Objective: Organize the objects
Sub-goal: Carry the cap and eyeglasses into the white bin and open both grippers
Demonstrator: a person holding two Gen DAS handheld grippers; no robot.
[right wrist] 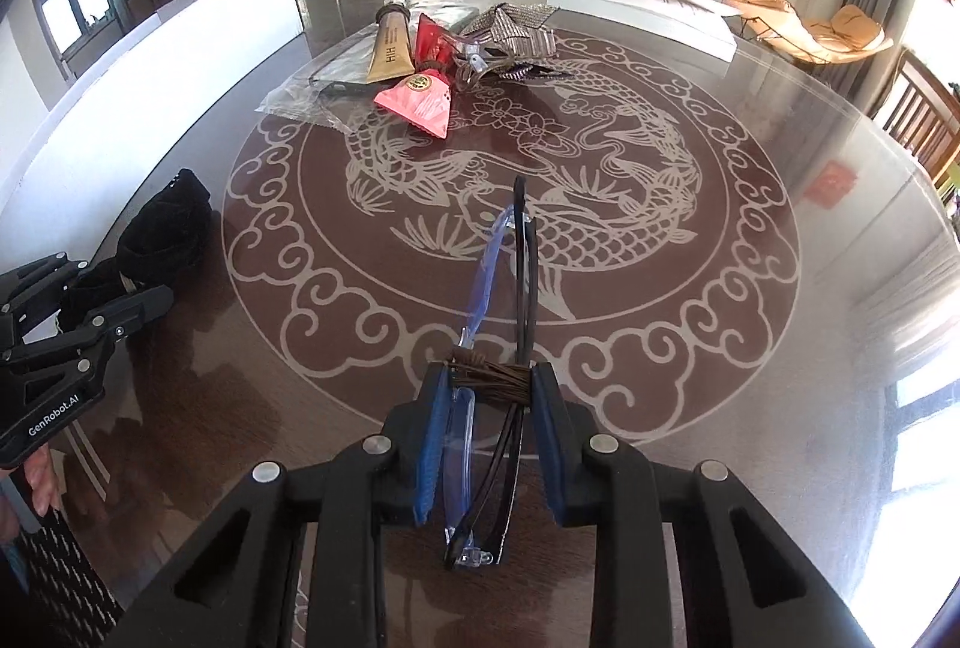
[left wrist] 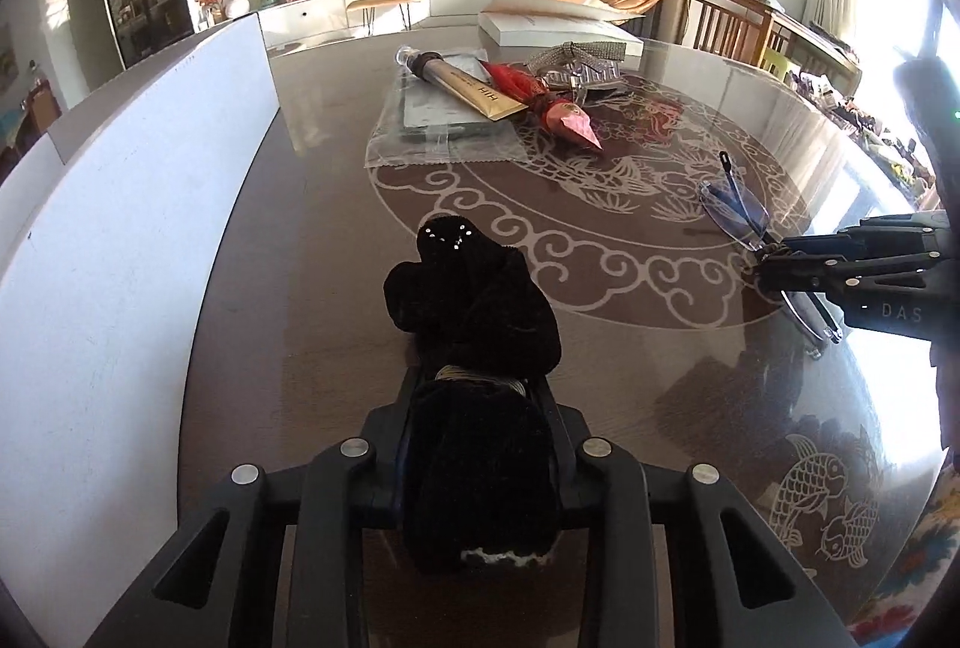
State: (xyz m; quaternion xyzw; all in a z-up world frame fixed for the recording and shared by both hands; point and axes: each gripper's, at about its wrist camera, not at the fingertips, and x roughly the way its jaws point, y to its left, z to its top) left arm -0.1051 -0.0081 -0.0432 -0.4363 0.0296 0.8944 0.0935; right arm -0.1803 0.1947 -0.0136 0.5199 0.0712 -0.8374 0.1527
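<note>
Left gripper (left wrist: pixel 480 384) is pinched on a black velvet pouch (left wrist: pixel 474 300); the soft fabric bunches between the fingers and spills forward over the round glass-topped table (left wrist: pixel 288 288), with the front end near or on the glass, can't tell which. From the right wrist view the same pouch (right wrist: pixel 165 228) sits at the left table edge, left gripper (right wrist: pixel 120 300) clamped across it. Right gripper (right wrist: pixel 489 378) is closed on a folded pair of glasses (right wrist: pixel 504 300), held edge-on between the blue pads (right wrist: pixel 432 444); the temples point forward over the dragon pattern, and a brown bundle of thin strands lies across the fingertips. In the left wrist view the glasses (left wrist: pixel 735 210) stick out from the right gripper (left wrist: pixel 762 264) at the right, lenses low over the glass; contact not clear. Far side of the table: a loose pile, well apart from both grippers. It has a gold tube (right wrist: pixel 390 48) lying on a clear plastic bag (right wrist: pixel 300 99), a red-and-pink wrapped packet (right wrist: pixel 423 99) just beside the tube, and a silver mesh item (right wrist: pixel 516 36) touching the packet. A white flat box (right wrist: pixel 642 3) lies behind the pile. A white panel (left wrist: pixel 120 204) stands along the table's left edge.
</note>
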